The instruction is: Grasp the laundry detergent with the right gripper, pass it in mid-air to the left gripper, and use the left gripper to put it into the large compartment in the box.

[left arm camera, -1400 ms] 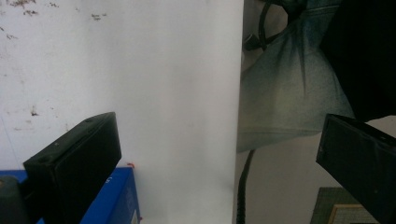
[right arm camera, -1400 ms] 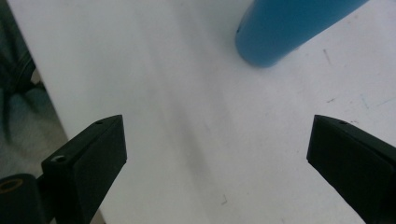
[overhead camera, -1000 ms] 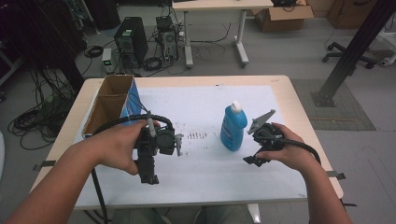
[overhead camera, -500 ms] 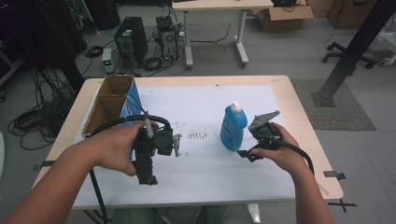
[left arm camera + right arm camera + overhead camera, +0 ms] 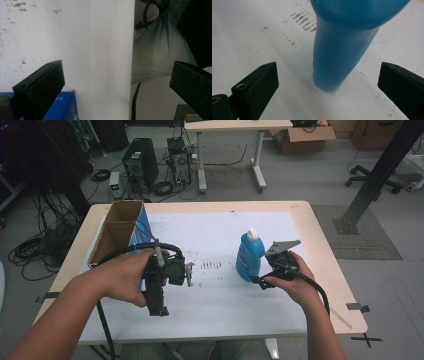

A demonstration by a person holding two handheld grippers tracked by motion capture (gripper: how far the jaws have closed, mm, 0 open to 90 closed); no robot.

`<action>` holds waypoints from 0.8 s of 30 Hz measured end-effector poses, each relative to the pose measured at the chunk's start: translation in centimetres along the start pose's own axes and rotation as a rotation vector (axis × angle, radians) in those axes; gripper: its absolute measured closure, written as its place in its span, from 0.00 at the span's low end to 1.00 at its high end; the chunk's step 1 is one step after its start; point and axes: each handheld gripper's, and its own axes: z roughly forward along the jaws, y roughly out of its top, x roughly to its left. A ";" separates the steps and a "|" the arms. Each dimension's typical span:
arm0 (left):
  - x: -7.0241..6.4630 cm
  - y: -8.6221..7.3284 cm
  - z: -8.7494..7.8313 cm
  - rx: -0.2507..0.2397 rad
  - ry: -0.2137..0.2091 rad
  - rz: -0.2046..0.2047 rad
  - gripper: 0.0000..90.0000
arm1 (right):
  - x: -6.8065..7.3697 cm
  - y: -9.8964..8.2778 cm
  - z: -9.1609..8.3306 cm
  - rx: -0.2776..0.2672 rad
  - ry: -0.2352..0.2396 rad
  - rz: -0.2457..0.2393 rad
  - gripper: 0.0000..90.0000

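Blue plastic bottle (image 5: 249, 256) with white cap, seen standing upright on the white sheet (image 5: 220, 240), right of centre. In the right gripper view its blue body (image 5: 339, 50) is seen planted on the sheet.

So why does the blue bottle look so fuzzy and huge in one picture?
In the right gripper view the blue bottle sits so close to the camera that it looks soft and swollen, while the paper marks behind stay clearer. In the high view the same bottle looks small and fairly sharp. In the left gripper view the black claw tips are dark and a bit blurry.
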 end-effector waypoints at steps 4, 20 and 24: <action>0.1 -0.2 0.0 0.000 -0.005 0.000 0.00 | 0.1 -0.2 0.4 -0.036 -0.012 0.024 0.04; 0.0 0.1 -0.4 0.003 0.008 0.012 0.00 | 0.3 -0.4 2.3 -0.132 -0.078 0.066 0.02; -0.1 0.0 -0.7 0.004 0.012 0.013 0.00 | 0.3 -0.5 2.6 -0.138 -0.099 0.075 0.02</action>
